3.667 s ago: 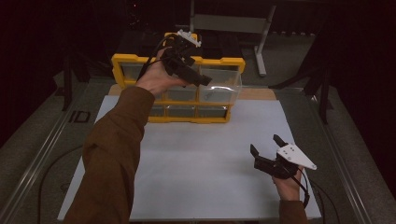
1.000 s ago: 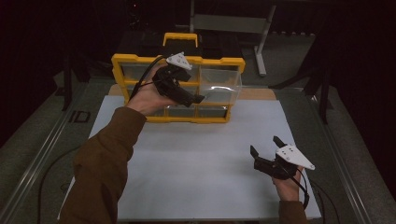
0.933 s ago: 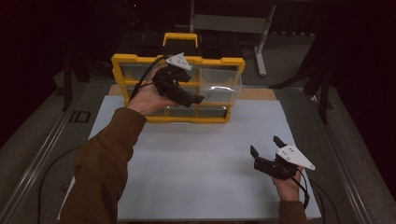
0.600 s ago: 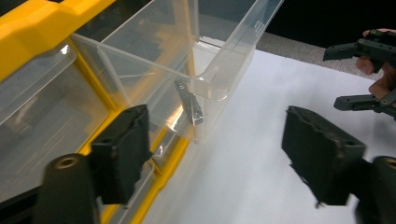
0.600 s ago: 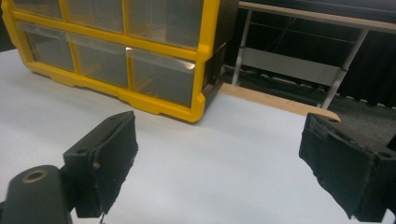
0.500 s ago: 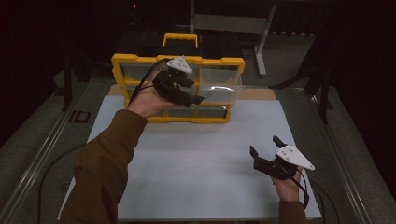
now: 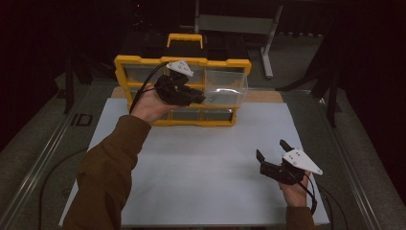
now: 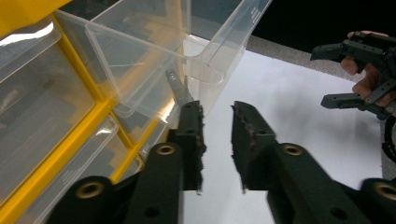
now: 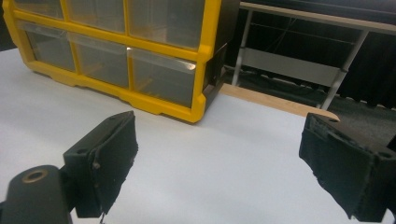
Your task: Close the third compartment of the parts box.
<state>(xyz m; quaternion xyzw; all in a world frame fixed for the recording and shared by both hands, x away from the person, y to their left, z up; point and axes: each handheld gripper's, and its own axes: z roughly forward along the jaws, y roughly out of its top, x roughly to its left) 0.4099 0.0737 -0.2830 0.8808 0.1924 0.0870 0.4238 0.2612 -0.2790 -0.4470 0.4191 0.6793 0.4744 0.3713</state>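
Left gripper [image 8: 217, 109] just below pulled-out clear drawer [image 8: 187, 46] of yellow organizer [image 7: 182, 91]; jaws just closing, narrow gap, nothing pinched. Right gripper [image 7: 272, 149] well apart from organizer, jaws spread wide, empty.

The person wears a brown long sleeve [image 7: 107, 167] on the left arm. Each hand carries a black two-jaw tool: the left gripper [image 8: 217, 135] has worn, rough-edged pads and brass-ringed pivot screws; the right gripper [image 7: 271, 154] bears a pale grey three-cornered plate. Black cables trail from both.
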